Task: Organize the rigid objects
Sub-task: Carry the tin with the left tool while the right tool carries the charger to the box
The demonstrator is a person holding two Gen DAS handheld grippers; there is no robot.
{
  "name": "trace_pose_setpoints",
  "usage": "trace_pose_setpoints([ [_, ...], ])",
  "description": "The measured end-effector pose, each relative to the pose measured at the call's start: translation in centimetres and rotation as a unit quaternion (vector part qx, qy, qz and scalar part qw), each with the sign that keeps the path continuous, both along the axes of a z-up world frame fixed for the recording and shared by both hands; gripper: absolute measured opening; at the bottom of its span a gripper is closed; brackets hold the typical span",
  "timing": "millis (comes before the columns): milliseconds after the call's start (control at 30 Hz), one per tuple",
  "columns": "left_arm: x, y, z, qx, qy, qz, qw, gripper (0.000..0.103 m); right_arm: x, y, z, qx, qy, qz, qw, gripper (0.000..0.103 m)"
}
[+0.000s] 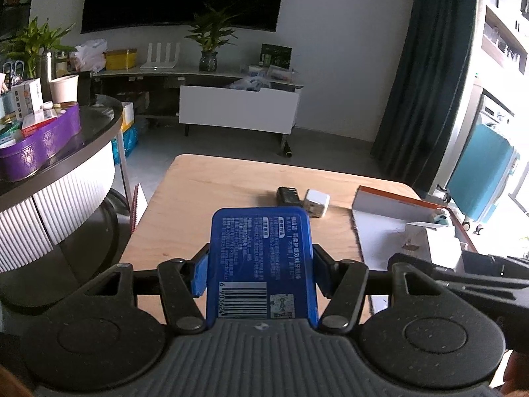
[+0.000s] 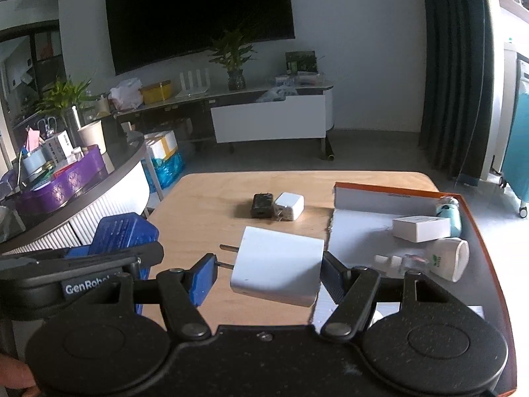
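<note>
The left gripper [image 1: 261, 273] clamps a flat blue box [image 1: 261, 258] between its blue pads, one pad on each long side; the box's barcode face is up and it juts forward over the near edge of the wooden table [image 1: 211, 198]. In the right wrist view the same blue box [image 2: 124, 231] shows at nine o'clock, held clear of the tabletop.

The right gripper [image 2: 269, 276] holds a white plug-in charger [image 2: 277, 271] with its jaws set wide. The right pad presses the charger's flat end, and the left pad meets its lower metal prong; the upper prong points toward nine o'clock, free of the pad. The charger hangs above the table, beside the left edge of the tray.

Toward twelve o'clock from that charger, a small black adapter [image 2: 263, 205] and a smaller white adapter [image 2: 290, 205] lie on the table [image 2: 211, 195], touching side by side.

At three o'clock sits an orange-rimmed cardboard tray [image 2: 380, 187] with a white floor. In it lie a small white box [image 2: 420, 228], a teal bottle [image 2: 449, 213] at the far corner, a white cup [image 2: 451, 258] on its side, and a small clear dropper bottle [image 2: 401, 261] just beside the cup.
</note>
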State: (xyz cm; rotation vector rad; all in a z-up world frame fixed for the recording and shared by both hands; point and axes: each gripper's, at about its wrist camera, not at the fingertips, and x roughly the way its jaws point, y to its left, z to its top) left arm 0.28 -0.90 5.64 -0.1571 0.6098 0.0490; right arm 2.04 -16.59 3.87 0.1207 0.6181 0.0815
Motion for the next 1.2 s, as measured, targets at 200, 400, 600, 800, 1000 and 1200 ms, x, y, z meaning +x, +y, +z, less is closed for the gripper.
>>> trace_pose_setpoints([
  [200, -0.5, -1.1, 0.3, -0.009, -0.004, -0.018, 0.9998, 0.061, -1.3, -1.1, 0.5, -0.005, -0.007, -0.012, 1.0, 0.081],
  [400, -0.6, -2.6, 0.1, -0.01, -0.002, -0.04, 0.9992, 0.061, -2.6, -2.5, 0.8, -0.006, -0.012, -0.032, 0.999, 0.081],
  [600, -0.7, -4.1, 0.1, -0.007, -0.003, -0.059, 0.9982, 0.061, -3.6, -4.4, 0.8, -0.002, -0.015, -0.054, 0.998, 0.081],
  [800, -0.5, -5.7, 0.0, -0.005, -0.003, -0.081, 0.9967, 0.061, -4.3, -6.5, 0.8, 0.004, -0.017, -0.079, 0.997, 0.081],
  [1000, -0.2, -7.4, -0.1, 0.0, -0.002, -0.103, 0.9947, 0.061, -5.0, -8.5, 0.7, 0.006, -0.019, -0.104, 0.994, 0.081],
  [1200, 0.2, -9.1, -0.3, 0.003, -0.002, -0.124, 0.9922, 0.061, -5.4, -9.9, 0.7, 0.005, -0.02, -0.121, 0.992, 0.081],
])
